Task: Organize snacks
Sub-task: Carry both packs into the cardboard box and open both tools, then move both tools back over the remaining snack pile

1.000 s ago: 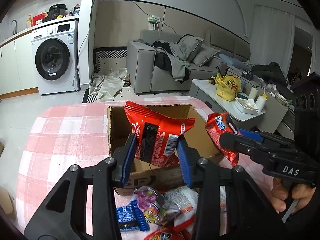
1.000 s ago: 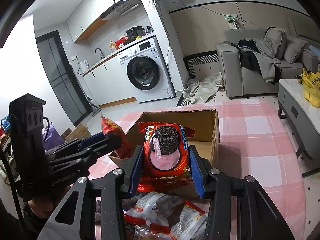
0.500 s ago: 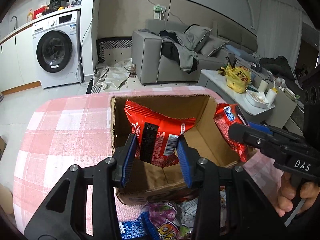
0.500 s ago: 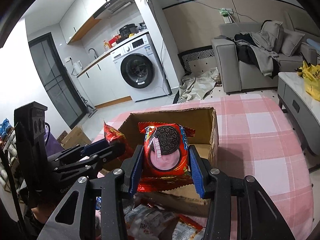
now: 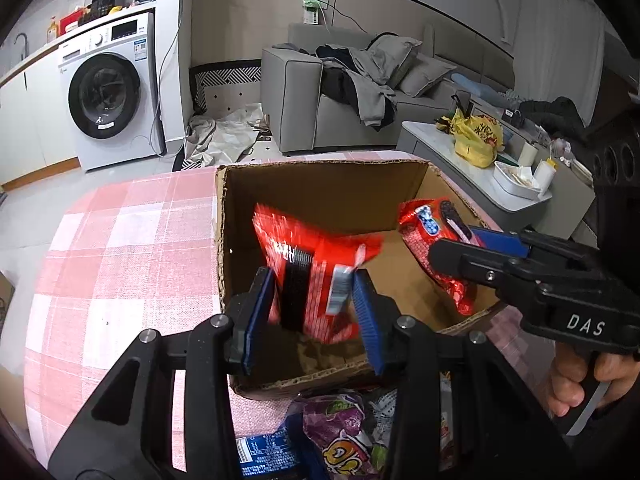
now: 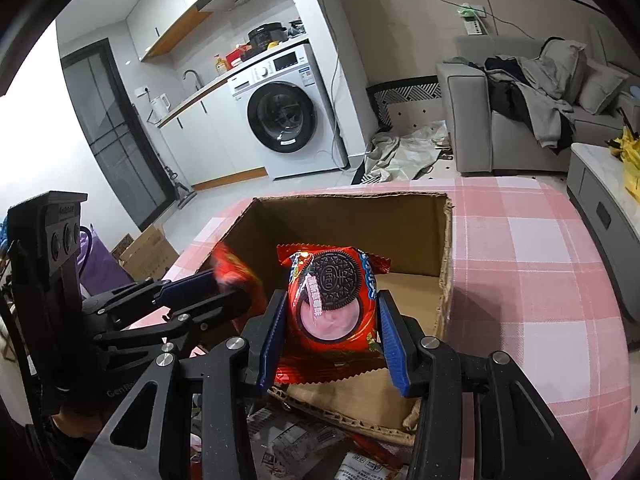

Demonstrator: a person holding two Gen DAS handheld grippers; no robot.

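Note:
An open cardboard box (image 5: 320,168) stands on the pink checked tablecloth (image 5: 120,260). My left gripper (image 5: 313,284) is shut on a red snack pack (image 5: 320,248) with a barcode, held upright inside the box's near left part. My right gripper (image 6: 332,308) is shut on a red Oreo pack (image 6: 332,280), held upright over the box (image 6: 348,200) near its front wall. In the left wrist view the right gripper (image 5: 448,250) and its Oreo pack (image 5: 428,228) are at the box's right side. In the right wrist view the left gripper (image 6: 236,292) shows at the left, its red pack (image 6: 232,268) blurred.
Loose snack packs lie on the table in front of the box, among them a purple pack (image 5: 344,432) and a blue one (image 5: 260,452). A washing machine (image 5: 108,92), a grey sofa (image 5: 340,80) and a low white table (image 5: 460,148) stand beyond.
Both grippers have moved forward and down with their packs, from in front of the box to inside its opening. The grips have not changed.

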